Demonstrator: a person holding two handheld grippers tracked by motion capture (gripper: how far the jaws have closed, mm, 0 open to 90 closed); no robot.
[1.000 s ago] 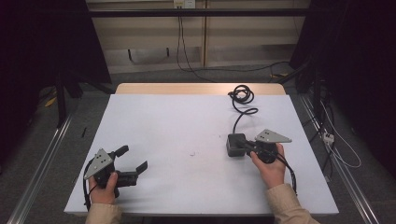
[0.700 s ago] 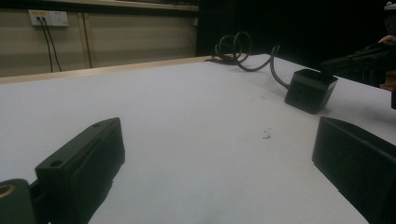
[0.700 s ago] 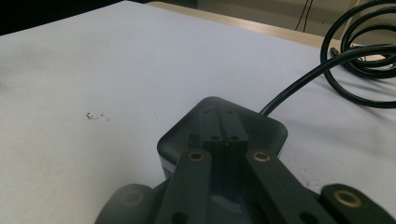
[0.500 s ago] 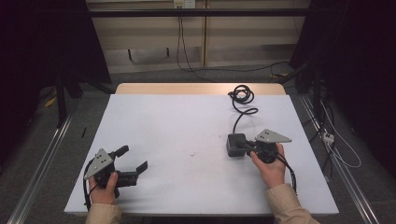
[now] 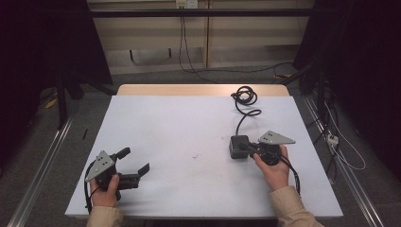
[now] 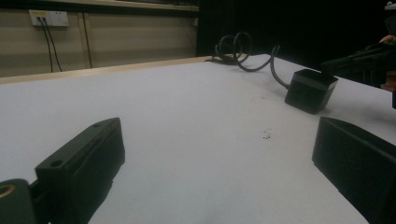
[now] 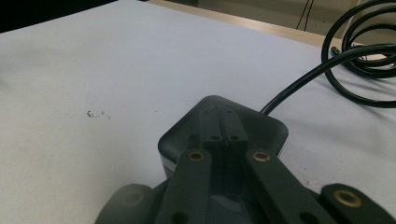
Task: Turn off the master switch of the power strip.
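black power brick [image 5: 239, 146] flat on table's right side, cable [image 5: 246, 101] coiled behind.

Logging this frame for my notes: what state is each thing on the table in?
Left gripper: open, nothing between its jaws, low over the table.
Right gripper: shut, jaws together over the black box.
Black box: sitting flat on the table.
Cable: runs from the box, coiled at the far edge.

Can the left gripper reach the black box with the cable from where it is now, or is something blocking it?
Probably yes. The left gripper stands open, and bare table lies between it and the black box. However, the right gripper sits shut over the box's top.
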